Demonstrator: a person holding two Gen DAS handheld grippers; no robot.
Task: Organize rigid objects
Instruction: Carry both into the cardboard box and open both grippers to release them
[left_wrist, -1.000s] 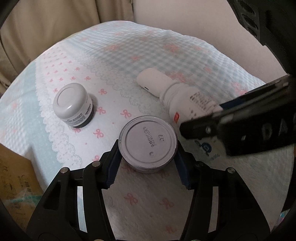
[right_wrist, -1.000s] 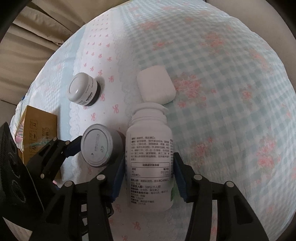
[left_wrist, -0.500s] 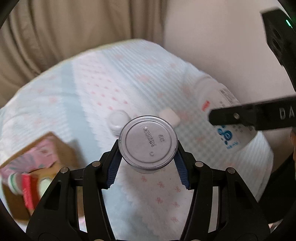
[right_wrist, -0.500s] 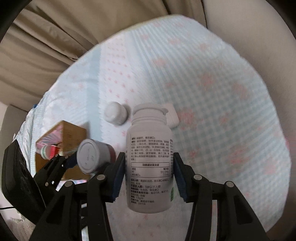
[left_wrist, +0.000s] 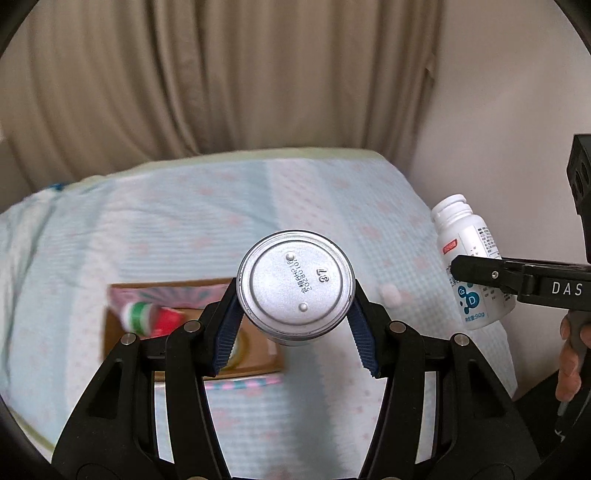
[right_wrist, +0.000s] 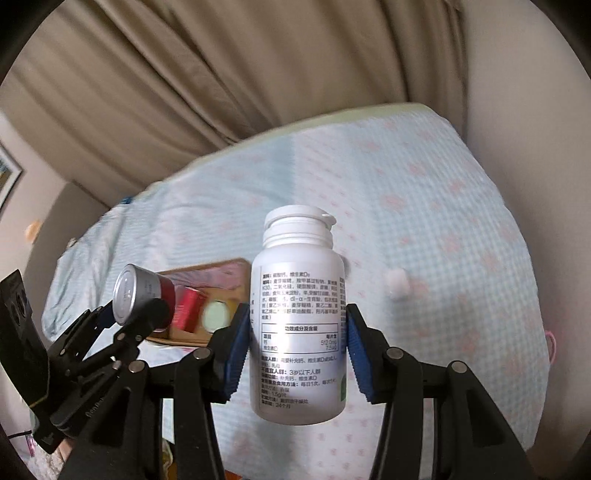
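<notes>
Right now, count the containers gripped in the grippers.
2. The silver-lidded jar sits in the left gripper; the white supplement bottle in the right gripper. None looks hidden.

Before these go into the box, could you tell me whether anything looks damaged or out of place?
Nothing stands out. The silver-lidded jar and white supplement bottle are held squarely, lids on, nothing spilled.

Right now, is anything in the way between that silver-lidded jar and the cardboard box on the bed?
Nothing visible blocks it. The jar, clamped in the left gripper, is in the air with only open space down to the box. The box already holds a few things, among them a red container, so the free room inside is hard to judge.
</notes>
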